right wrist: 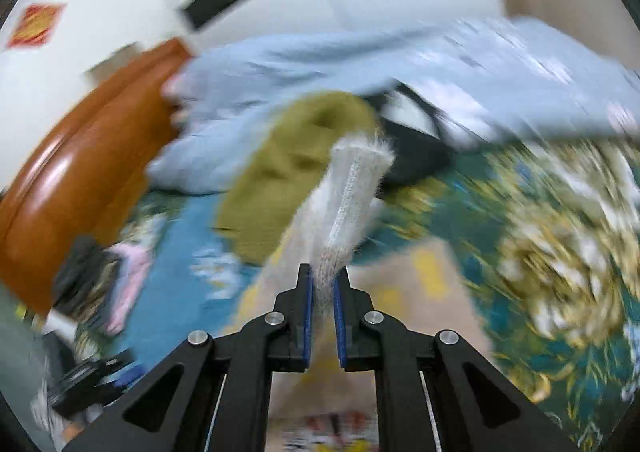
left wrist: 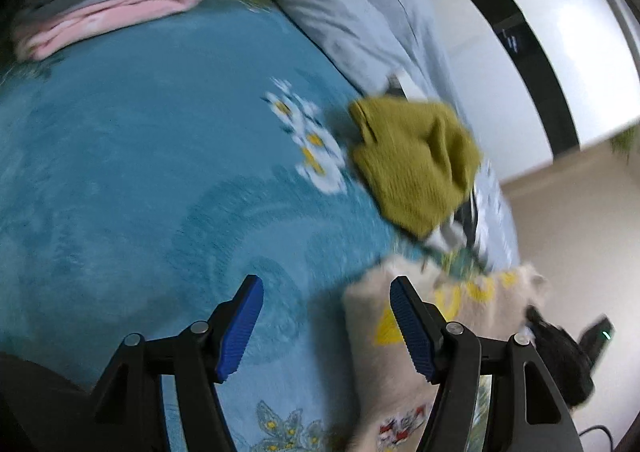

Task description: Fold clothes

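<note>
Blue ribbed pads of the right hand-held gripper (right wrist: pixel 323 294) are clenched on the ribbed edge of a fuzzy cream sweater (right wrist: pixel 352 188), probably a cuff or hem, which rises out of the jaws as a stiff tongue of knit. The rest of the sweater trails below, its yellow pattern showing on the teal bedspread (right wrist: pixel 176 272). The picture is heavily smeared, so fine detail of the grip cannot be read beyond the cloth being pinched between the pads.

From the left wrist view, the left hand-held gripper (left wrist: pixel 326 326) is released, its jaws standing wide with nothing between them; one pad hangs over bare bedspread (left wrist: pixel 120 172), the other over the cream sweater (left wrist: pixel 384 364), which lies at the bed's near edge. Beyond it sits a crumpled olive-green knit garment (left wrist: pixel 416 164), unfolded, beside a pale blue quilt (left wrist: pixel 360 12). At the far corner a stack of folded clothes (left wrist: pixel 112 8), pink and grey, is already done.

The step in hand looks like picking the next garment off the pile: the sweater is seized by one edge but not yet spread. The next move likely calls for drawing it onto the open middle of the bedspread, then bringing the free left gripper to a second edge or shoulder so the two can pull it flat before folding. Fluffy knit may slip or bunch, so a firm grip on the ribbing matters.
</note>
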### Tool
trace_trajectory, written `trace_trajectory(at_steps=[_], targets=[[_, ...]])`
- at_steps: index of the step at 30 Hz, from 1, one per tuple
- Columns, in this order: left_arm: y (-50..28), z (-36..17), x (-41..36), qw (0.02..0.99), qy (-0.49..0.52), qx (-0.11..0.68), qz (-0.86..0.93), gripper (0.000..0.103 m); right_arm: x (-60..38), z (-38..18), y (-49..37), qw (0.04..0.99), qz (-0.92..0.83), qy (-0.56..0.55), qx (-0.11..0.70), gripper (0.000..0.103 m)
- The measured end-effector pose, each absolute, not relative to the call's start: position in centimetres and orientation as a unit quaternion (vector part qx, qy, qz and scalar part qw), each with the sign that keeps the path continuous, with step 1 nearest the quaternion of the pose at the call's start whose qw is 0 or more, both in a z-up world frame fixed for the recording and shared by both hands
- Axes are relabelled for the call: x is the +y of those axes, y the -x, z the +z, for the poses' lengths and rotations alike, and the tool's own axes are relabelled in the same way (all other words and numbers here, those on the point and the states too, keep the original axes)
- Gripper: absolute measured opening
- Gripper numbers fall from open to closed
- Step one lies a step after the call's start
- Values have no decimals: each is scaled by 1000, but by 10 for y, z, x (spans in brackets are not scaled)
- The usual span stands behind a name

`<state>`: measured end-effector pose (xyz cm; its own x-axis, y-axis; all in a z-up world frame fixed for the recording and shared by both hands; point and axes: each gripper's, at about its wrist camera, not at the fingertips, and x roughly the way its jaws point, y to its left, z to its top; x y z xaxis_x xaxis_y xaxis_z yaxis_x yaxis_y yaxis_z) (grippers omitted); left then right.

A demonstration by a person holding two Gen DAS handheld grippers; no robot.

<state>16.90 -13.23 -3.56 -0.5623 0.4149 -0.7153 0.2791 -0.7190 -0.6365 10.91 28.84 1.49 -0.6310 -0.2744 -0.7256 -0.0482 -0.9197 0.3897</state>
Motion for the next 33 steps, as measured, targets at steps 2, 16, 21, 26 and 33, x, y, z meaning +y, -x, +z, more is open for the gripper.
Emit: trace_trajectory(at_steps=[2, 16, 21, 26, 33], targets=[[-164, -41, -115, 62, 483, -362, 795, 70, 304, -25, -105, 29, -862, -462, -209, 9], [-129, -86, -26, 134, 573, -321, 742, 70, 334, -74, -91, 17, -853, -490, -182, 24], [-124, -96, -21, 128, 583, -321, 735, 70, 356, -88, -75, 21, -844, -497, -202, 49], [-120, -105, -25, 133, 578, -360, 720, 70, 376, -103, -51, 49, -822, -511, -247, 53], [-120, -117, -24, 117, 579, -394, 704, 70, 379, -120, -39, 65, -786, -533, -306, 52]])
